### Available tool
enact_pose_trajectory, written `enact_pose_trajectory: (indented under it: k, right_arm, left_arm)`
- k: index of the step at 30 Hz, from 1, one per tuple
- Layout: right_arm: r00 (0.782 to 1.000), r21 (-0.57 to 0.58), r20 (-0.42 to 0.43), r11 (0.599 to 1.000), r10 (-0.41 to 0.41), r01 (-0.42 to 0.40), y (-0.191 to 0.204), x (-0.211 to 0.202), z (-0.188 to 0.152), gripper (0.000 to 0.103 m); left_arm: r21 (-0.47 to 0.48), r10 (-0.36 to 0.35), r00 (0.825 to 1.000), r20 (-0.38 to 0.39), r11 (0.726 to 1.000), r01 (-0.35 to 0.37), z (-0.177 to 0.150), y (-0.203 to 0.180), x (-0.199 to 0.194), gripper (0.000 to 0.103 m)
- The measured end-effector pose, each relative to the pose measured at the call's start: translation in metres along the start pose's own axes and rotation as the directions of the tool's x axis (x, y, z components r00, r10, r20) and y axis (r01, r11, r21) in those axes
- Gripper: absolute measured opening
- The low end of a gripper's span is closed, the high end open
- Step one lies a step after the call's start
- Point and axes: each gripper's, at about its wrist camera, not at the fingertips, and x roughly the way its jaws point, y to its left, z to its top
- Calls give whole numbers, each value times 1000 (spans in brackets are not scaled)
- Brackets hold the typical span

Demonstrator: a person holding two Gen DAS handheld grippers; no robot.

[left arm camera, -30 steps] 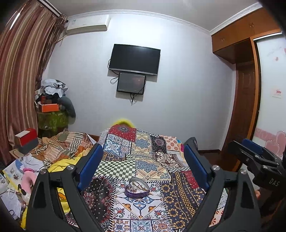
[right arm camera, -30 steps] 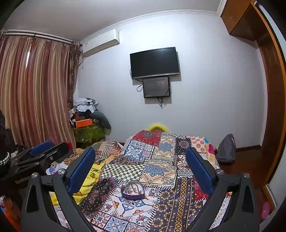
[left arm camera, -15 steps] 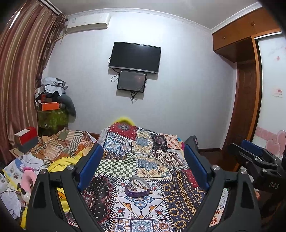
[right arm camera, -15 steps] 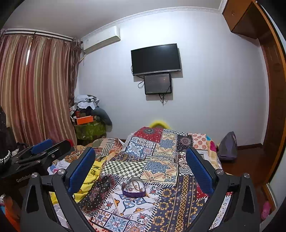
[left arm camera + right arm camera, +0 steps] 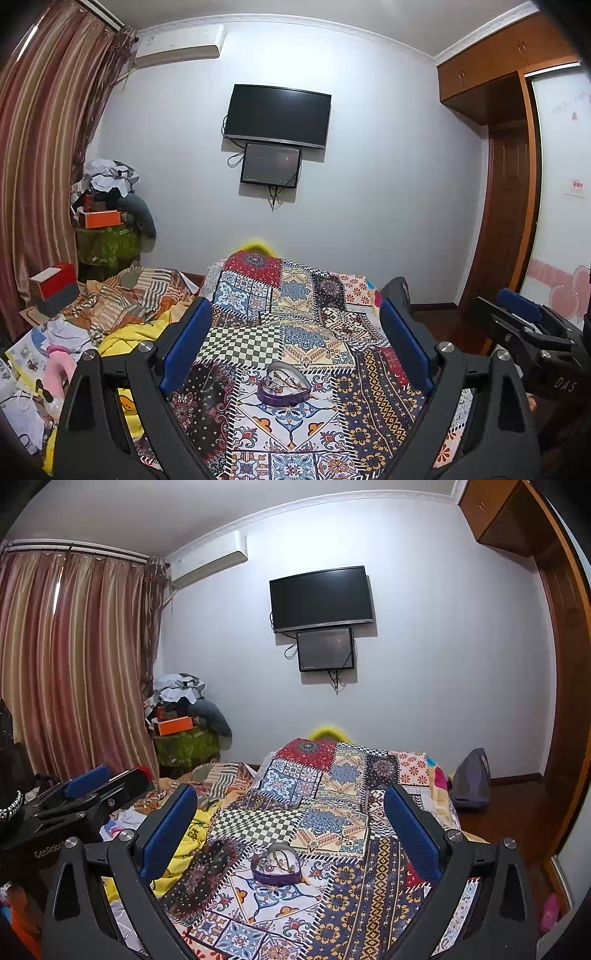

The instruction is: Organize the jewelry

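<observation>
Above the patchwork bedspread [image 5: 295,332], both hand-held grippers, left [image 5: 295,345] and right [image 5: 290,829], hover wide open, empty, tilted slightly downward.

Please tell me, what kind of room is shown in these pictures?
Most likely a home bedroom. A bed under a patchwork quilt fills the middle, a television hangs on the wall facing it, and a wooden wardrobe stands at the right.
</observation>
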Motion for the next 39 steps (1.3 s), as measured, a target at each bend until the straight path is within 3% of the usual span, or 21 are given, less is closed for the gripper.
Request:
enact_pose_trajectory:
  k: [10,18,39]
  right_arm:
    - [1000,1,-1,1000,1,-1,-1,0,-1,100]
    - [1000,0,-6,1000,2,-2,-1,1,0,100]
    - [1000,-3,-12,1000,2,-2,-1,1,-2,100]
  left_arm:
    - [1,2,1000,-5,1000,-2,-1,0,2,92]
    - [-3,16,1000,0,1000,-16,-2,3,2,101]
    - [11,-3,1000,-9,1000,3,-3,1,3,102]
